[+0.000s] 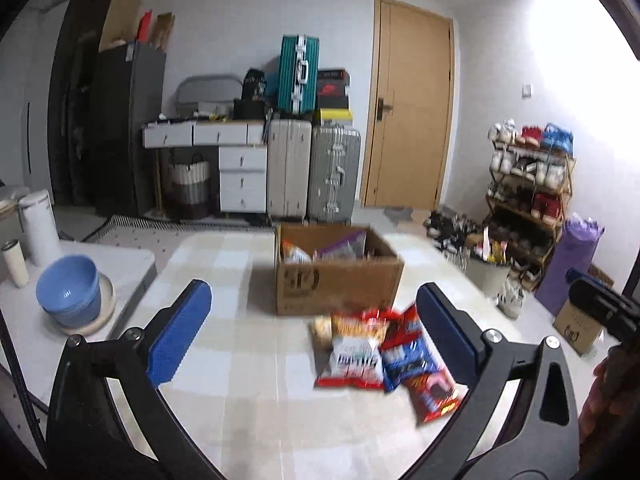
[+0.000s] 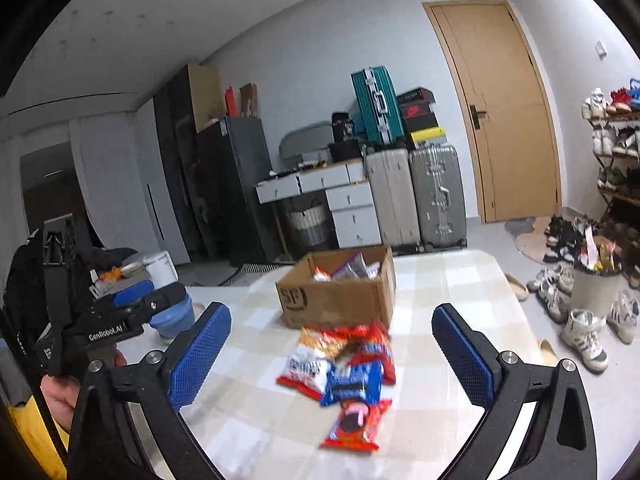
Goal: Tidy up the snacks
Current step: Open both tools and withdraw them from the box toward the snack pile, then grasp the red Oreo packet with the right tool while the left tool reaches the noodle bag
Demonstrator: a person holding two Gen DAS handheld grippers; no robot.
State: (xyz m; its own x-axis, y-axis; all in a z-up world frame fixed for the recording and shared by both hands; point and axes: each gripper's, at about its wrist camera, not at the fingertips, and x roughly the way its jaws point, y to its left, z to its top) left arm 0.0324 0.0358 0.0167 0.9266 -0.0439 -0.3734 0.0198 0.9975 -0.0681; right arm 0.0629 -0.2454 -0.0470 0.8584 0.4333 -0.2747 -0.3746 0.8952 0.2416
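Blue pads are sitting closest to each lens, and both tools are standing wide apart with nothing between them. Your left gripper (image 1: 314, 330) is framing the table with its jaws spread, and your right gripper (image 2: 330, 350) is doing the same from the other side, so neither is carrying anything at this moment.

You are looking down over a loose pile of snack packets (image 2: 346, 376) lying on the checked tablecloth (image 2: 256, 420), just in front of the cardboard box (image 2: 340, 300). The box is standing open-topped on the table behind the pile, and a few packets are already showing inside it (image 1: 340, 246), which suggests it is serving as the place the snacks are meant to go. The pile is overlapping itself: a red packet with a cookie picture (image 2: 354, 424) is lying nearest you, a blue one (image 2: 352, 386) is resting partly on it, and white and orange ones are sitting toward the box.

You are probably holding both jaws wide because the packets are flat and broad, so a full spread gives room to straddle one. Both views are blurred, so exact packet edges are hard to tell. Off to the left, blue bowls (image 1: 68, 290) are stacked on a side surface, well apart from the work.
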